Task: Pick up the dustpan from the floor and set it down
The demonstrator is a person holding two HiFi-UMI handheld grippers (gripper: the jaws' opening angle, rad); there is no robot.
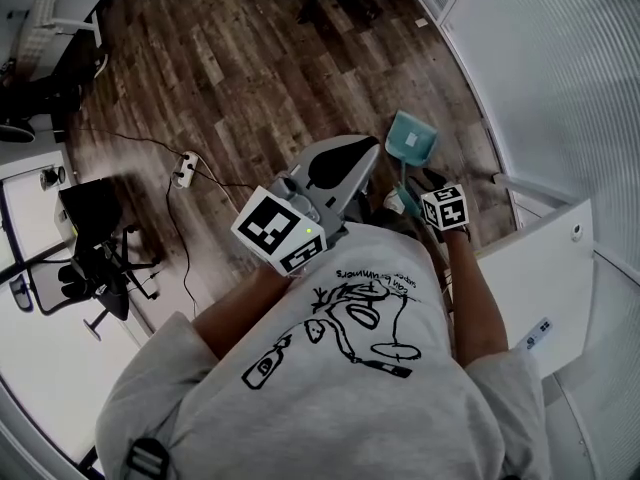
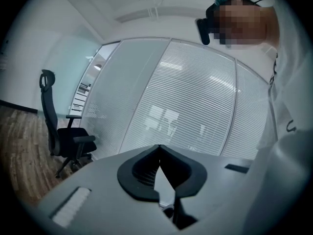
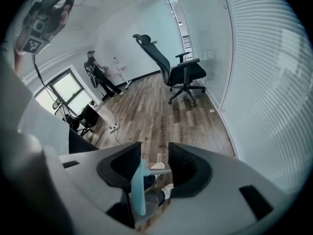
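The dustpan [image 1: 410, 138] is a pale teal scoop with a thin stem rising from it to a teal grip. In the head view it lies at about one o'clock from the person's chest. It looks to rest on the wooden floor [image 1: 230, 68], close beside the ribbed glass wall [image 1: 540, 78], its mouth turned away from the person.

The right gripper [image 3: 154, 155] points steeply down over it, and its marker cube [image 1: 445, 208] sits just at the five o'clock side of the scoop. In the right gripper view its tongs stand wide apart. The teal handle [image 3: 138, 192] rises upright between them, close against the left-hand pad and well clear of the other, so nothing is pinched. Past the tongs the floor runs off to a black office chair [image 3: 178, 72] at twelve o'clock.

The left gripper [image 2: 159, 148] is held up in front of the chest, pointing roughly level toward the glass. Its tongs are closed tip to tip with nothing between them. In the head view its grey nose [image 1: 345, 158] sits at nine o'clock of the scoop, apart from it, with the forearm bent back toward the grey T-shirt [image 1: 330, 388].
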